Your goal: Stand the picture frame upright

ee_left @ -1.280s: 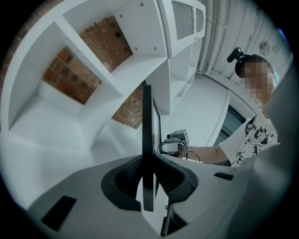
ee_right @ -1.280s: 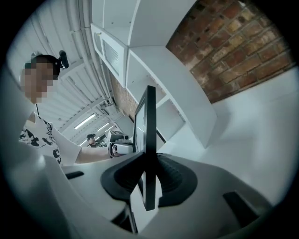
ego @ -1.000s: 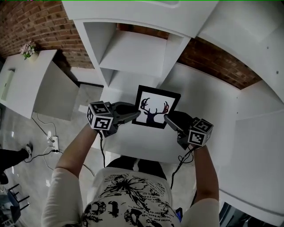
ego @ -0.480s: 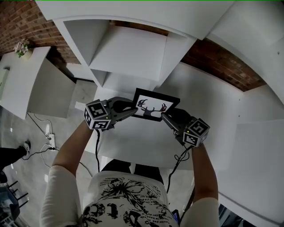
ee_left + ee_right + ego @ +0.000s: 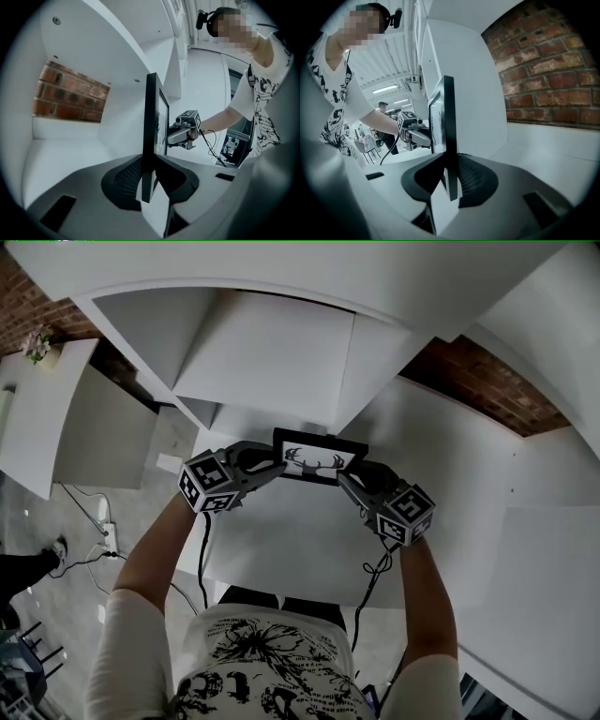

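Note:
The black picture frame (image 5: 316, 458) with a deer-antler print stands almost upright on the white tabletop (image 5: 300, 545), close to the shelf unit. From above it looks like a thin strip. My left gripper (image 5: 275, 468) is shut on its left edge and my right gripper (image 5: 349, 482) on its right edge. In the left gripper view the frame (image 5: 151, 126) is edge-on and vertical between the left gripper (image 5: 150, 185) jaws, with the right gripper (image 5: 183, 131) beyond it. The right gripper view shows the frame (image 5: 448, 131) likewise clamped in the right gripper (image 5: 450, 180), with the left gripper (image 5: 412, 130) behind.
A white open shelf unit (image 5: 272, 352) rises just behind the frame. A brick wall (image 5: 487, 390) runs at the back right. At the far left stands a white table (image 5: 56, 418) with a small flower pot (image 5: 37, 343). Cables (image 5: 98, 521) lie on the floor.
The frame has tipped up from leaning back to nearly vertical and moved toward the shelf. Both grippers went with it, still clamped on its side edges.

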Motion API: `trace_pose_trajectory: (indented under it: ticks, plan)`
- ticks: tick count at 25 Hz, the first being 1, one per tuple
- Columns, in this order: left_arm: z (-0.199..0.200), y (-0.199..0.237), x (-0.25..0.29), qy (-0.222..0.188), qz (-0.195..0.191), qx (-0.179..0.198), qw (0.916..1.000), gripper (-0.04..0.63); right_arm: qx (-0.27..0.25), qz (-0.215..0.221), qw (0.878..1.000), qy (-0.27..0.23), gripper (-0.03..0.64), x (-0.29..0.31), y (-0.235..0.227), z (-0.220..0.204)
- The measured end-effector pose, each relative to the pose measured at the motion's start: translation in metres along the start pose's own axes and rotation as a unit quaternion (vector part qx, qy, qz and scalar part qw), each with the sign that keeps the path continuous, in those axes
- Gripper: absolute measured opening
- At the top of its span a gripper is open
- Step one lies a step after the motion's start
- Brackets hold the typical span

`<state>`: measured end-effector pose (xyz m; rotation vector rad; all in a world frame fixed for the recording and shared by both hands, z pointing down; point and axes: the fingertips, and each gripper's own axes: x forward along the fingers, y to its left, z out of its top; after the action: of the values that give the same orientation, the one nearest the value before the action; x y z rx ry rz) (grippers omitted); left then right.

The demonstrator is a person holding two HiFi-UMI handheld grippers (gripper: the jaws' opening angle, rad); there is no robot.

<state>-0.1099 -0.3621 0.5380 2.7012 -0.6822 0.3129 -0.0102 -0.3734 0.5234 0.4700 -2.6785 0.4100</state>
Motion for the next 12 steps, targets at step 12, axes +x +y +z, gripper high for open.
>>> trace_pose_trajectory:
  ticks: [12]
  plan:
    - [-0.013, 0.013, 0.013, 0.051, 0.014, 0.035, 0.998, 0.092, -0.019, -0.023, 0.999, 0.035, 0.091, 0.006, -0.012, -0.019]
